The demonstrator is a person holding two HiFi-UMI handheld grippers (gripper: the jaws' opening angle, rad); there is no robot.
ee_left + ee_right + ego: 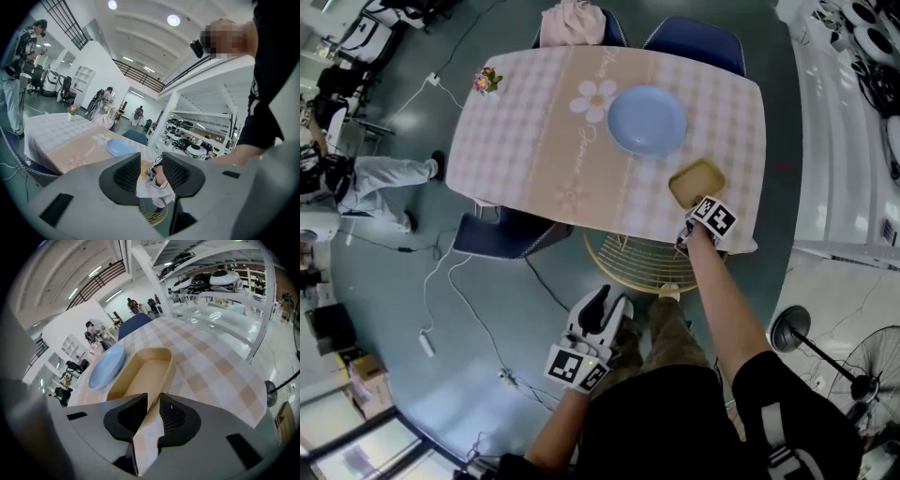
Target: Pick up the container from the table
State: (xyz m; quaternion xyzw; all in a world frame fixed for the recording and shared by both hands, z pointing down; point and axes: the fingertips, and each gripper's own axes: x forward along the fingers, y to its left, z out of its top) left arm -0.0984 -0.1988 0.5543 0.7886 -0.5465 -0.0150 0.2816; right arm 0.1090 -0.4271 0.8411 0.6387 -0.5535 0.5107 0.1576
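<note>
A shallow tan container point(697, 182) sits near the front right corner of a checked table point(534, 141); in the right gripper view the container point(140, 373) stretches away from the jaws. My right gripper point(696, 206) reaches down to its near end. The right gripper point(153, 413) has its pads closed on the container's thin near wall. My left gripper point(607, 302) hangs low beside the person's legs, off the table. The left gripper point(151, 173) stands open with nothing between its pads.
A pale blue plate point(647, 120) lies just behind the container. A small flower pot point(486, 81) stands at the far left corner. Blue chairs point(502, 234) and a gold wire frame point(642, 262) sit round the table's near side. A person point(375, 178) stands left.
</note>
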